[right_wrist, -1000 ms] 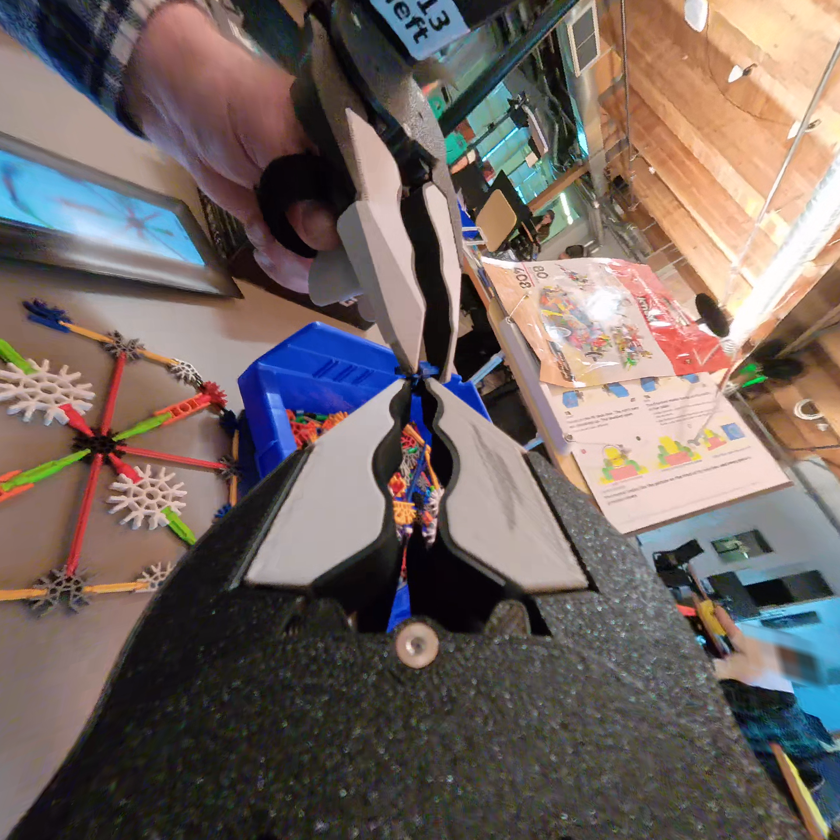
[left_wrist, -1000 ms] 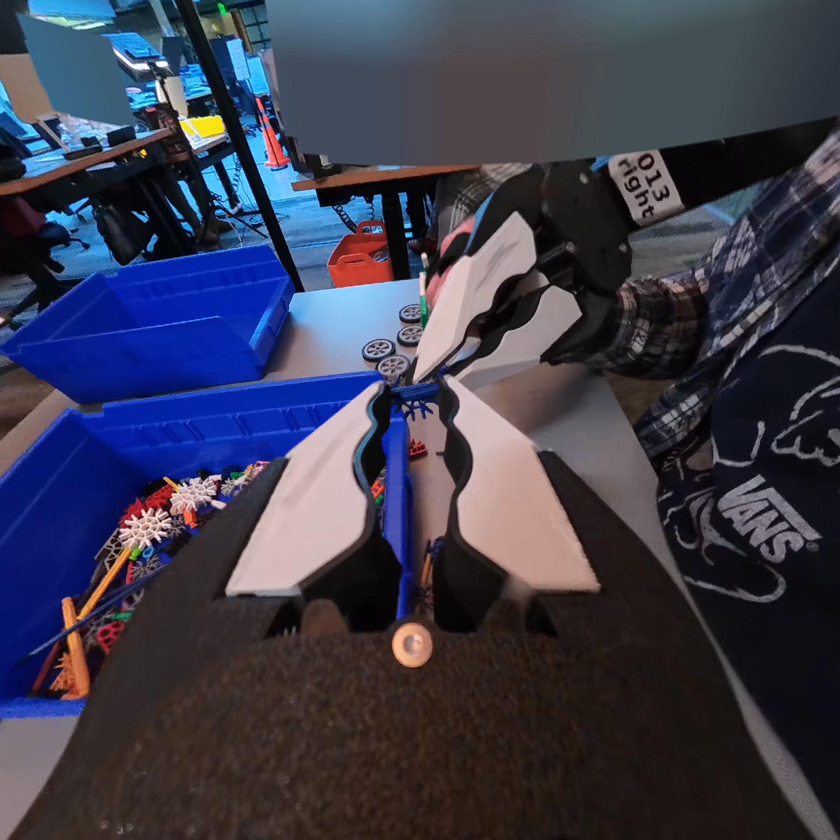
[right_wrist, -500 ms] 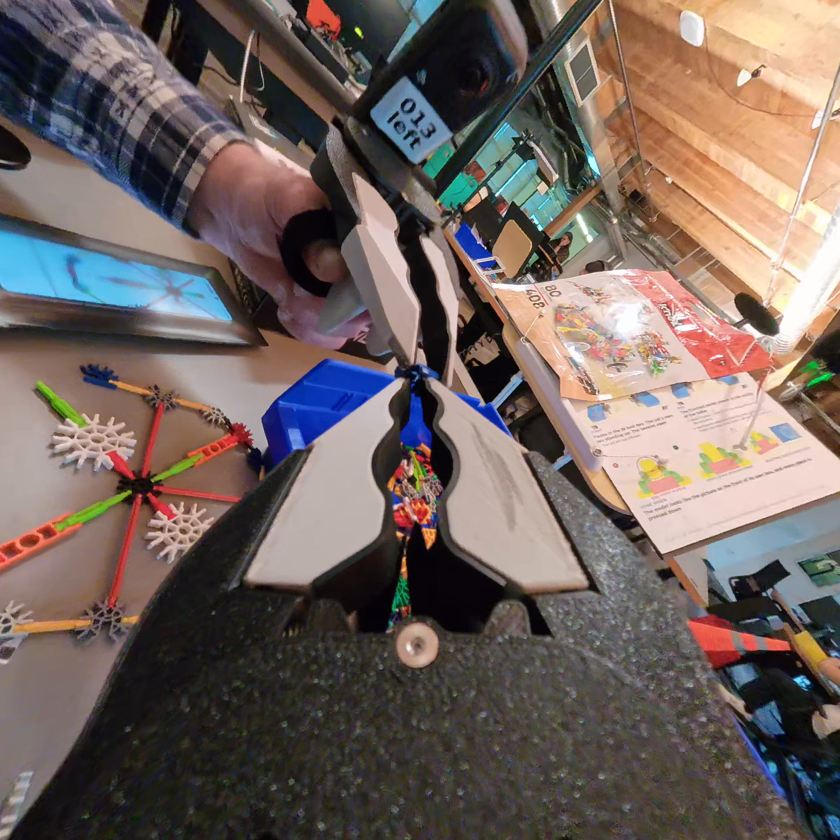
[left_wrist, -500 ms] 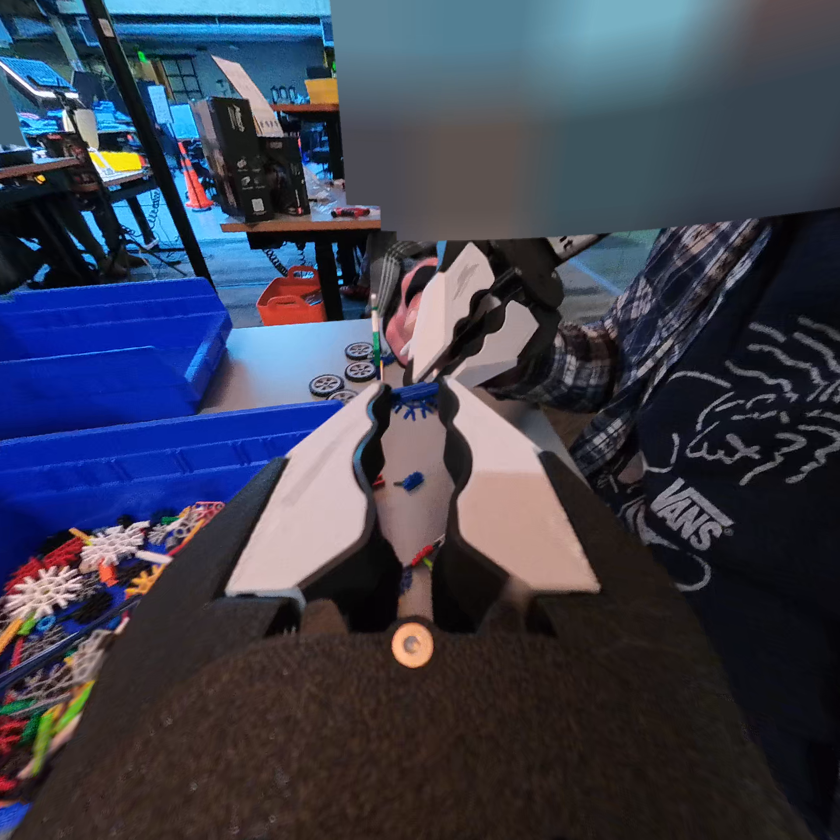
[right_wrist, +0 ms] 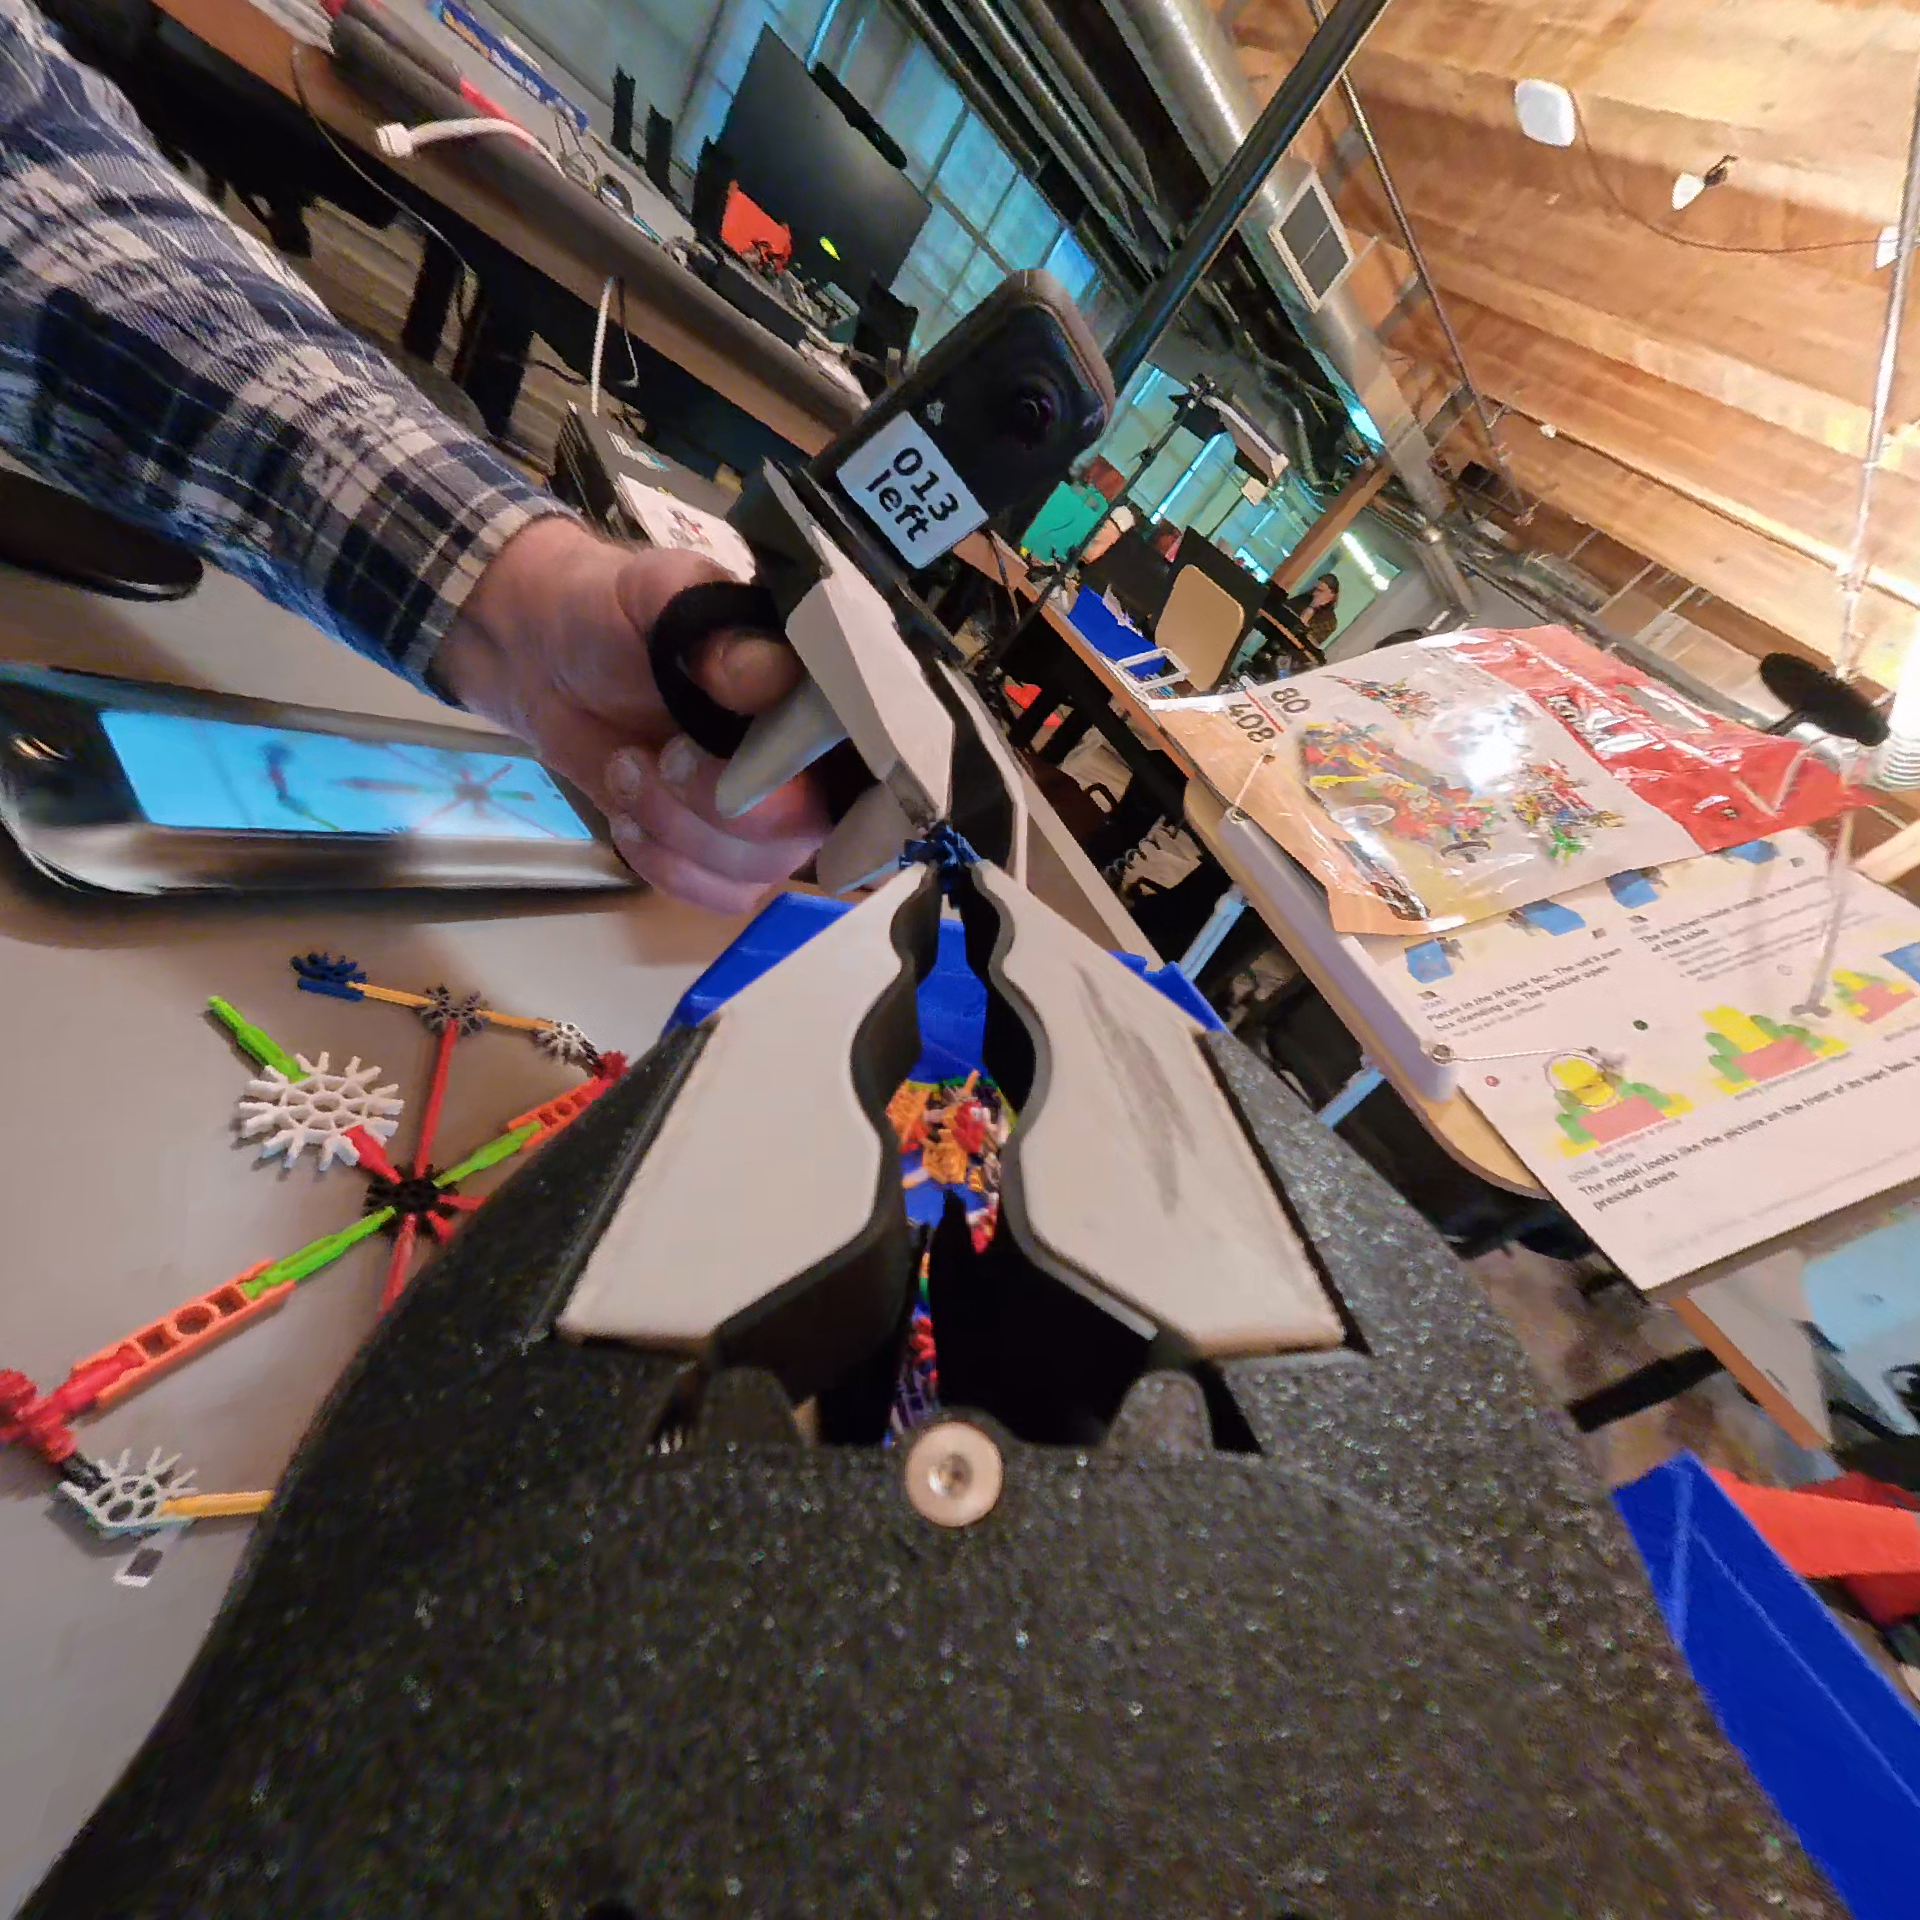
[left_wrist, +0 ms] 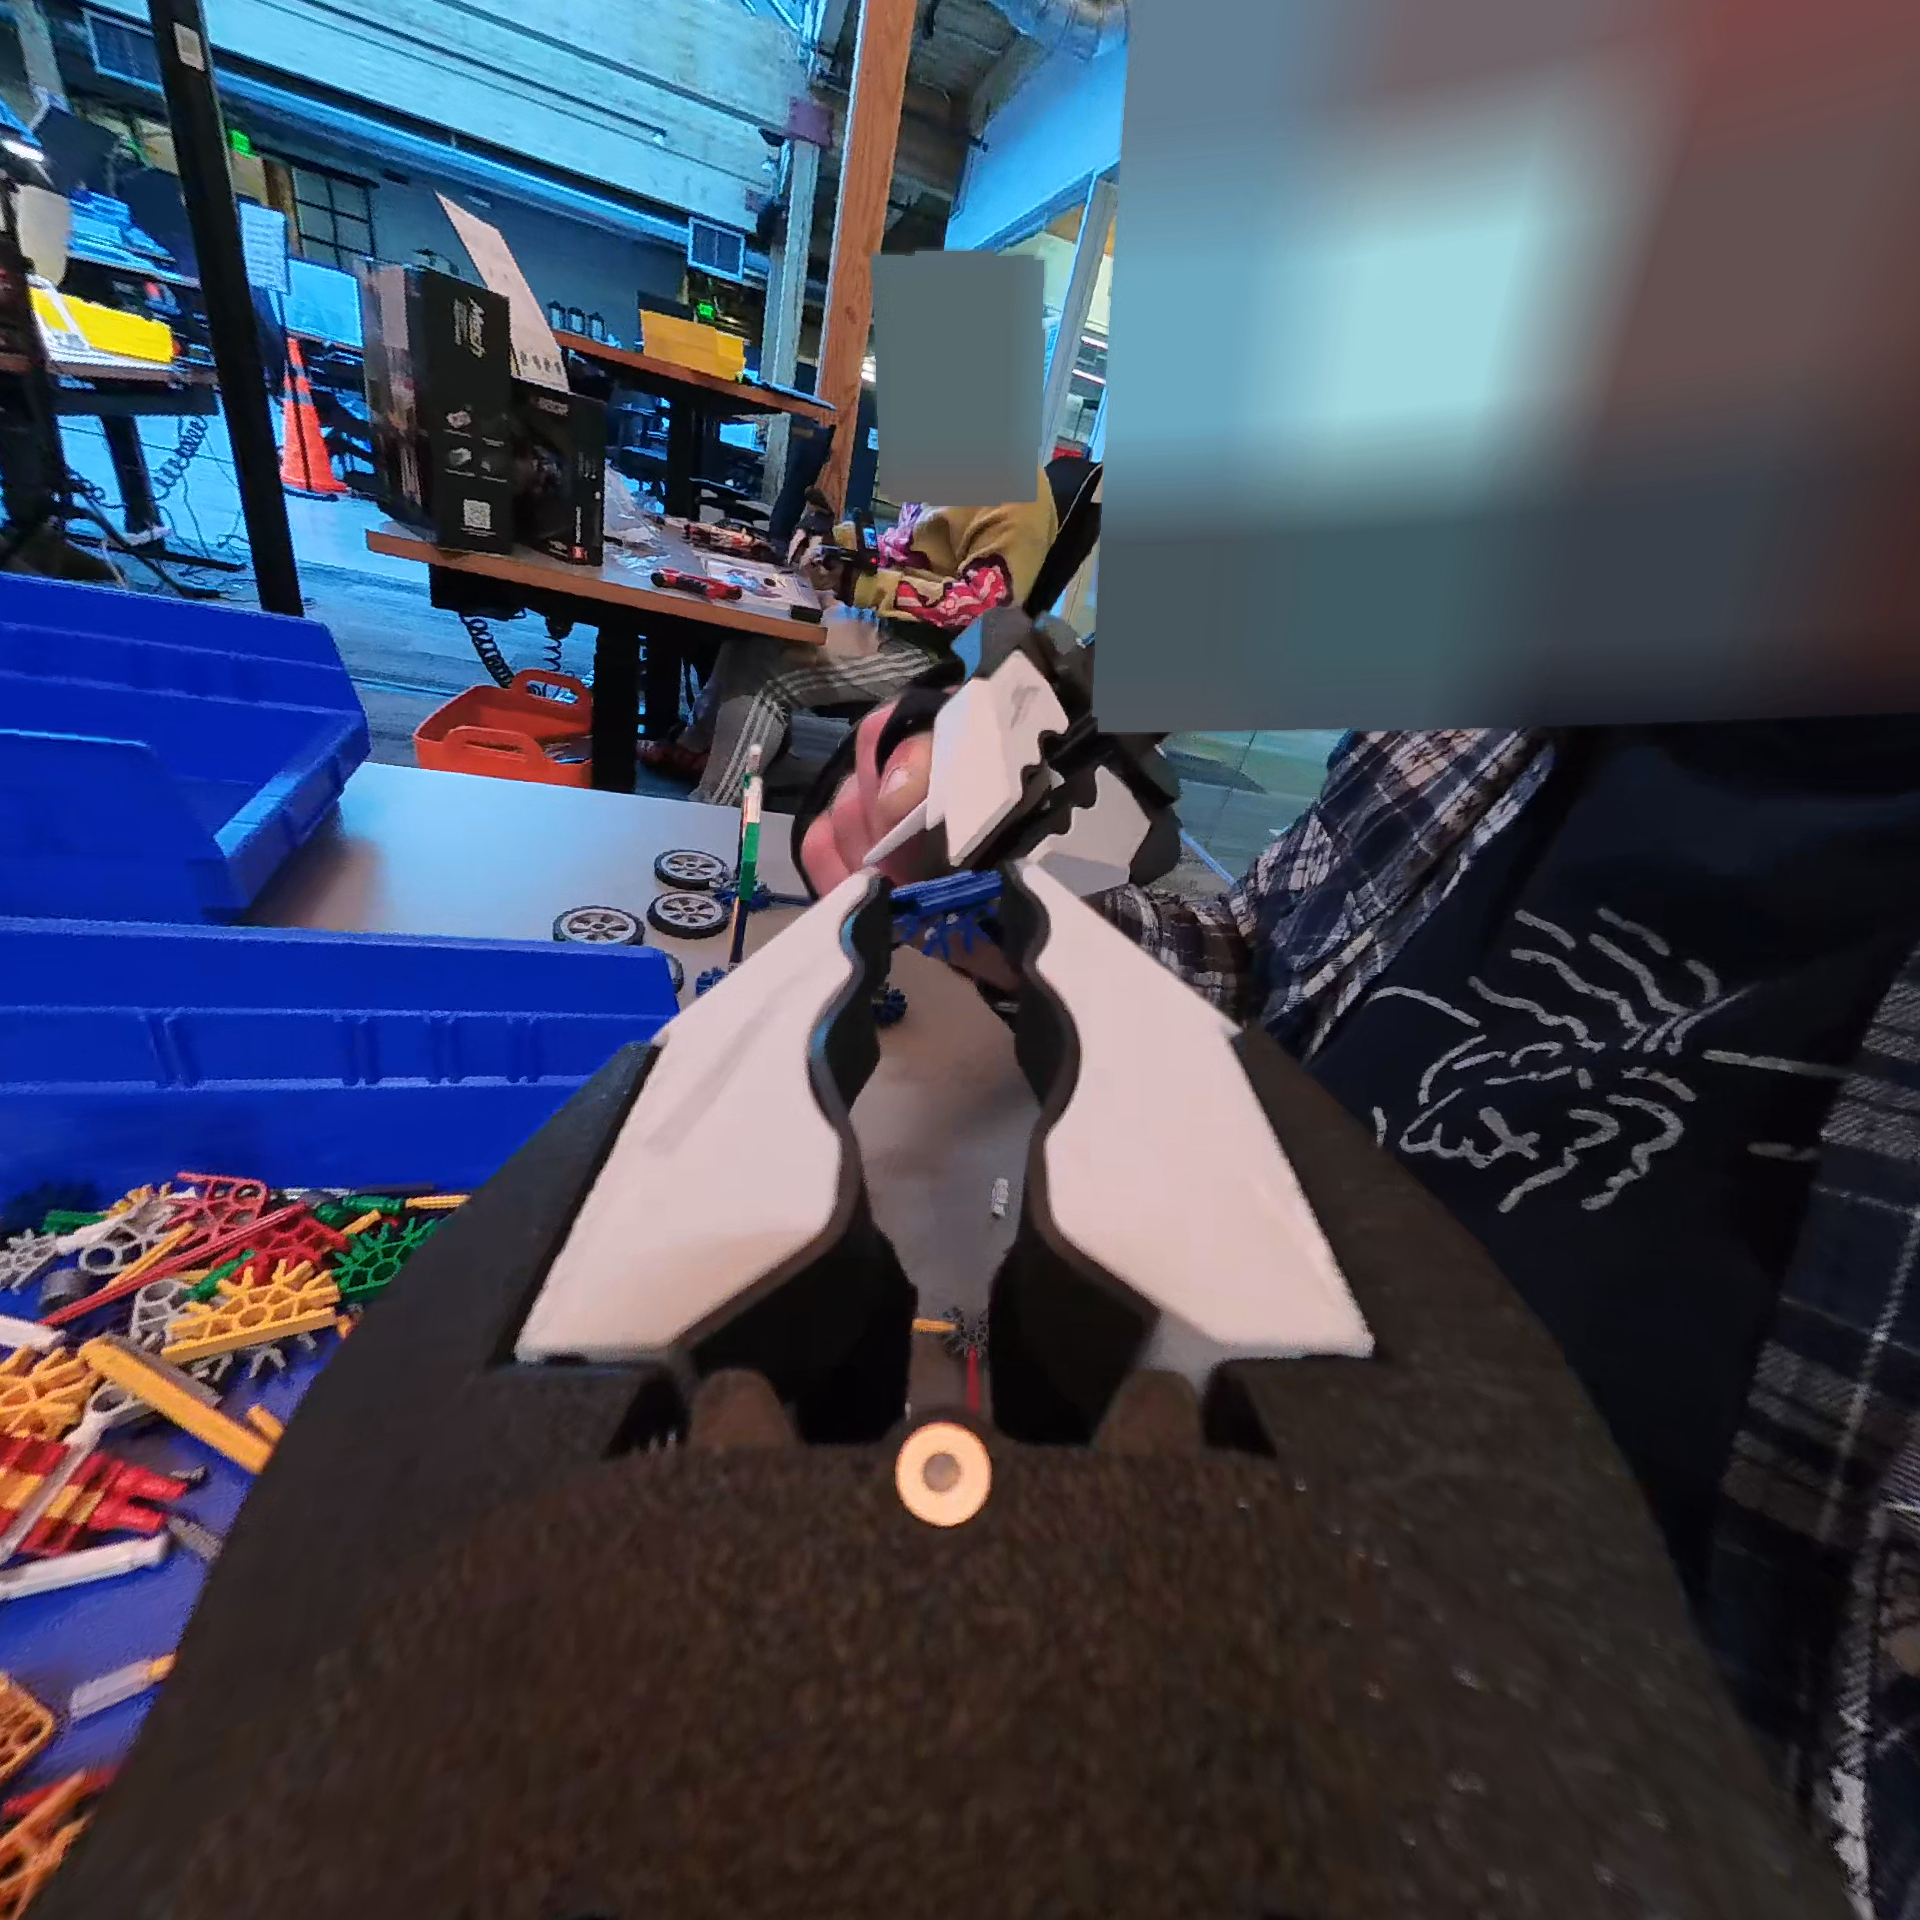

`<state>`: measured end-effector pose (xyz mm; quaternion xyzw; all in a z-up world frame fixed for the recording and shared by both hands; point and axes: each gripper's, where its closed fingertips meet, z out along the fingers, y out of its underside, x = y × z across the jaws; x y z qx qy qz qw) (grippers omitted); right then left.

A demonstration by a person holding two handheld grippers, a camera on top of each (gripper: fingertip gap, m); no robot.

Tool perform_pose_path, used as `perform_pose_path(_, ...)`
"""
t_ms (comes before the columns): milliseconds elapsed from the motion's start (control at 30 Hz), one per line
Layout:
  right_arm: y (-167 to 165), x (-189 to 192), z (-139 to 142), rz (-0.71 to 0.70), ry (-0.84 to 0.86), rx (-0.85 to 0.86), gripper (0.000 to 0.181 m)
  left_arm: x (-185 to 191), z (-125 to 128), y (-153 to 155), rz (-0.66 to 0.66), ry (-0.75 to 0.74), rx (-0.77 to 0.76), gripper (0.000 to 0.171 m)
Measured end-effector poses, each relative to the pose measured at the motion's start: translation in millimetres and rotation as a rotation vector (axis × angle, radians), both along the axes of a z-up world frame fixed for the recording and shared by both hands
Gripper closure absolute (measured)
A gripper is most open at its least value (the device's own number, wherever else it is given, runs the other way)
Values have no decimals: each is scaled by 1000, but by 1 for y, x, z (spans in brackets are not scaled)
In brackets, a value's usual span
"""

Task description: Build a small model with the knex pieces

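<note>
You are working over a grey table (left_wrist: 457, 842) with a blue bin (left_wrist: 312, 1049) of loose rods and connectors to the left of your left gripper (left_wrist: 940, 894). A second blue bin (left_wrist: 156, 748) is sitting farther back, well apart from both tools. On the table under your right gripper (right_wrist: 940, 868), a flat spoked assembly (right_wrist: 405, 1195) of rods and snowflake connectors is lying beside a tablet (right_wrist: 291, 774). Four small wheels (left_wrist: 686, 912) are resting near the far table edge, next to an upright green-and-white rod (left_wrist: 750, 821).

Both grippers are meeting tip to tip in the air, clear of the table. Your left gripper is pinching a short blue rod (left_wrist: 951, 891) crosswise between its tips, its long axis running side to side across the fingers, with a blue connector (left_wrist: 951, 932) hanging just below it. Your right gripper is coming in from the opposite side, nearly closed on that same blue cluster (right_wrist: 940, 847); what exactly it is clamping is too small to tell. Open room is lying above and toward you; the bin wall is sitting close on the left.
</note>
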<state>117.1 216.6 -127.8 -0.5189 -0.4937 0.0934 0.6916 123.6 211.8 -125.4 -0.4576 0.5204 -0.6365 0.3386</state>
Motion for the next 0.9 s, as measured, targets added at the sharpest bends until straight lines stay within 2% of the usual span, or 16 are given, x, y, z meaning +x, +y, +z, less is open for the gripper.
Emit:
perform_pose_path(233, 0, 3, 5, 66, 128, -114, 179, 4, 5, 0, 5, -18, -9, 153)
perform_pose_path(367, 10, 8, 6, 94, 242, -302, 177, 9, 7, 13, 33, -1, -196, 152)
perform_pose_path(433, 15, 10, 6, 111, 295, -399, 178, 12, 8, 18, 73, 7, -232, 152)
perform_pose_path(467, 16, 12, 6, 127, 321, -446, 179, 12, 11, 19, 73, 1, -255, 162)
perform_pose_path(500, 17, 12, 7, 147, 361, -491, 180, 11, 13, 22, 94, -5, -272, 163)
perform_pose_path(567, 17, 10, 6, 192, 406, -585, 180, 11, 9, 27, 153, 24, -229, 151)
perform_pose_path(733, 18, 11, 7, 238, 498, -698, 180, 1, 13, 25, 189, 14, -135, 149)
perform_pose_path(900, 16, 11, 9, 298, 556, -793, 180, 1, 11, 15, 205, 58, 25, 145)
